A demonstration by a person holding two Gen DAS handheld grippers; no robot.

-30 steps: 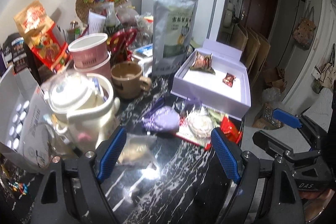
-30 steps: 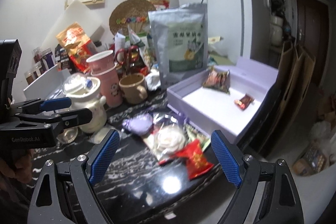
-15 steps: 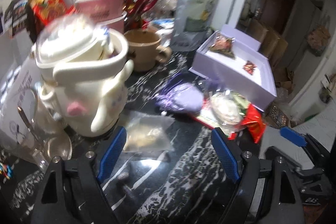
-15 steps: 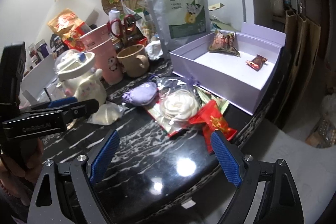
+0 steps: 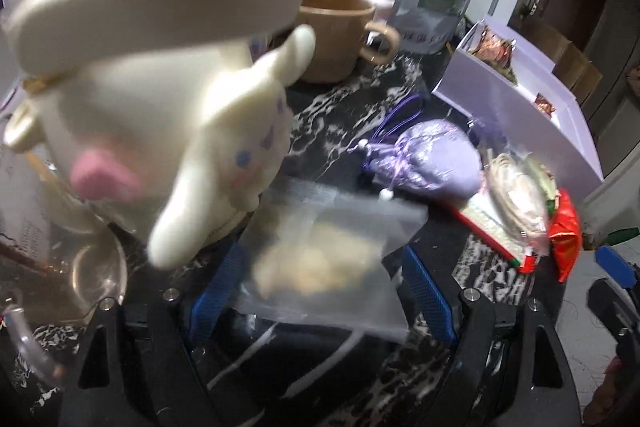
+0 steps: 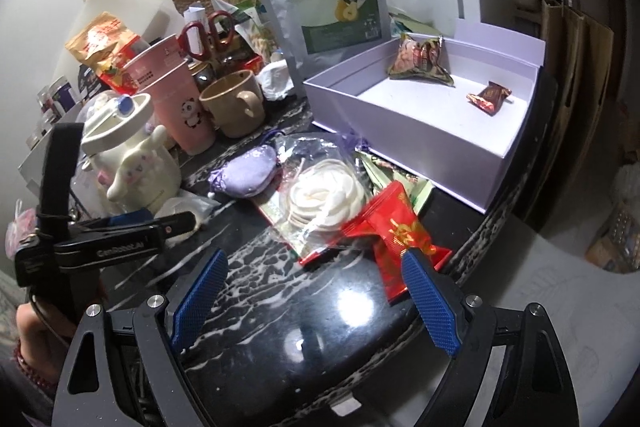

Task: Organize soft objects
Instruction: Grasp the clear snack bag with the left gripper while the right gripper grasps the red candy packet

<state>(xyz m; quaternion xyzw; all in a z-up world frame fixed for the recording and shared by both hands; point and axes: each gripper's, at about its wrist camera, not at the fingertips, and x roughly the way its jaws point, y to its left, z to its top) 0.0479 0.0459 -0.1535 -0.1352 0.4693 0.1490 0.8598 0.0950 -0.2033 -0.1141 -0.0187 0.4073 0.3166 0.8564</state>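
2 grippers hang over a black marbled desk [image 6: 280, 307]. The left gripper [image 5: 320, 275] has its blue fingers [image 5: 428, 291] spread, with a clear plastic bag [image 5: 332, 259] of pale pieces lying between them; whether the pads touch it cannot be told through the blur. Just beyond its left finger stands a cream character pot [image 5: 160, 107], and ahead and to the right of its fingers lies a purple pouch [image 5: 432, 159]. The right gripper [image 6: 316, 291] also has its fingers spread, with nothing between them but bare desk. A red packet [image 6: 396, 231] lies just ahead of its right finger, a bag of white discs [image 6: 324, 199] sits ahead beside the packet, and beyond these stands an open lavender box [image 6: 400, 123] holding 2 wrapped snacks [image 6: 420, 59].
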